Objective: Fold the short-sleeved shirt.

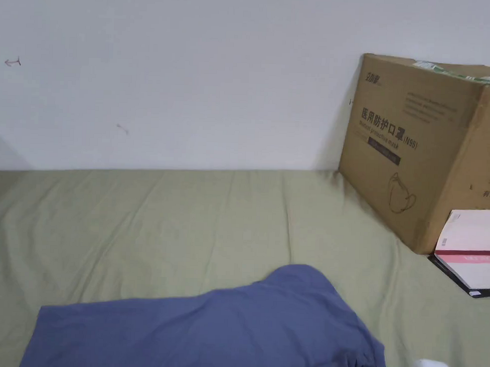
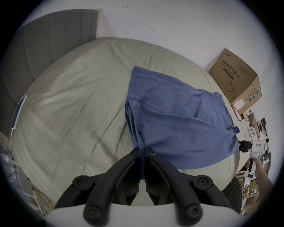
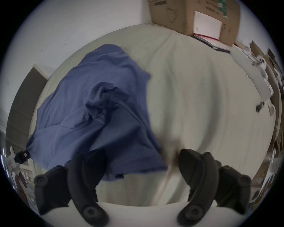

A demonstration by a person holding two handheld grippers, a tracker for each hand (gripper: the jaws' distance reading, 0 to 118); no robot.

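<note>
Pale green sheet covers the bed (image 1: pixel 137 223), and this bed is the biggest thing here, reaching to the white wall (image 1: pixel 193 64) on the far side. On the near part of the bed lies the blue shirt (image 1: pixel 208 330), spread loosely with many wrinkles. At the far right corner stands a brown cardboard box (image 1: pixel 415 162), touching the wall, and a white and pink book (image 1: pixel 470 249) leans against its near side. At the left edge of the bed, a phone (image 2: pixel 19 110) lies on the sheet.

The left gripper (image 2: pixel 142 151) has its jaws pressed together on a bunched edge of the shirt, and the cloth stretches away from it. The right gripper (image 3: pixel 142 162) has its jaws wide apart; the left jaw is over the shirt edge, the other is over the bare sheet, and they grasp nothing.
</note>
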